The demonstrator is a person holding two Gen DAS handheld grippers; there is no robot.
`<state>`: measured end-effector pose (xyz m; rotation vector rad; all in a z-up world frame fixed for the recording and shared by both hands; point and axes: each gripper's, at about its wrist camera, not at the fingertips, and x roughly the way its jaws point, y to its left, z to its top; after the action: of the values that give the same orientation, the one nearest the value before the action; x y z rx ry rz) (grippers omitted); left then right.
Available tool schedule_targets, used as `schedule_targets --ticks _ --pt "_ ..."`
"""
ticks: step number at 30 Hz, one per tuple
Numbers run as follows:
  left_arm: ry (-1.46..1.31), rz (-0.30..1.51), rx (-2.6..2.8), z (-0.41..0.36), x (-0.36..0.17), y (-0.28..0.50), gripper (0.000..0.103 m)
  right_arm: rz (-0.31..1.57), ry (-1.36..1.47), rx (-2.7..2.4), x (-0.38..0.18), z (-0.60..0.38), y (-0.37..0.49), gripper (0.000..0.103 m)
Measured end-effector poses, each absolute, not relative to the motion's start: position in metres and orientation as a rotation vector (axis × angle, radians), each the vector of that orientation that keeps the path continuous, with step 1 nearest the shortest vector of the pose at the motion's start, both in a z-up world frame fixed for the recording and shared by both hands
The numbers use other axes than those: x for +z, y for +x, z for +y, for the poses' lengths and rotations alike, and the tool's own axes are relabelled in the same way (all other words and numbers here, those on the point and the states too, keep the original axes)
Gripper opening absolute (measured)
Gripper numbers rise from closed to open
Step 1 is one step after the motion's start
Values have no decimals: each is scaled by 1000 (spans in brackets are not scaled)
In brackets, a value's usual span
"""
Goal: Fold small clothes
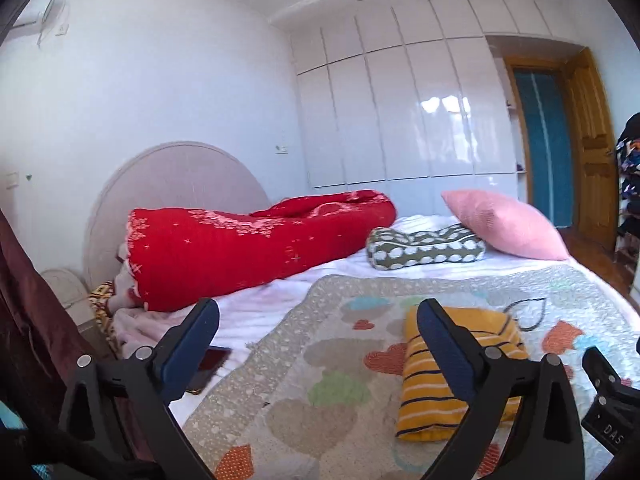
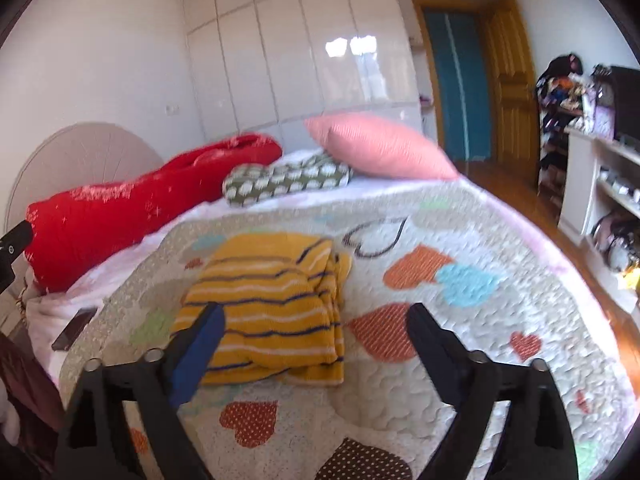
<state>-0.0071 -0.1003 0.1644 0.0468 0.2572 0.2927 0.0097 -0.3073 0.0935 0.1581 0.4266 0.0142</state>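
A yellow garment with white and dark stripes lies folded into a thick rectangle on the heart-patterned quilt. It also shows in the left wrist view, partly behind my right finger. My left gripper is open and empty, held above the quilt to the left of the garment. My right gripper is open and empty, just above the garment's near edge. The right gripper's body shows in the left wrist view at the right edge.
A rolled red blanket, a green dotted cushion and a pink pillow lie at the head of the bed. A dark phone lies on the white sheet at the quilt's left. Shelves stand right of the bed.
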Motion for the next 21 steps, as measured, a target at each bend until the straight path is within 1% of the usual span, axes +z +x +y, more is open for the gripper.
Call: schedule_targets --ticks 2,3,4,7,9,15,21 --pt "6 305 194 -102 167 -14 99 291 154 -64 109 -306 -11 103" --pt "-9 325 159 -105 166 -20 99 253 159 -107 112 -306 -19 103" --pt "-24 347 125 -105 163 -22 99 258 160 -144 113 -306 -23 103" --pt "-56 401 70 -104 153 -33 99 426 94 -126 107 -305 -16 103" --pt "-66 434 45 -102 148 -42 99 491 52 -96 101 -300 -19 103" --pt "-86 529 -42 -104 127 -48 99 515 65 -31 90 -289 -56 103" --pt "-115 648 -58 -104 97 -33 99 588 8 -38 66 -275 -49 103"
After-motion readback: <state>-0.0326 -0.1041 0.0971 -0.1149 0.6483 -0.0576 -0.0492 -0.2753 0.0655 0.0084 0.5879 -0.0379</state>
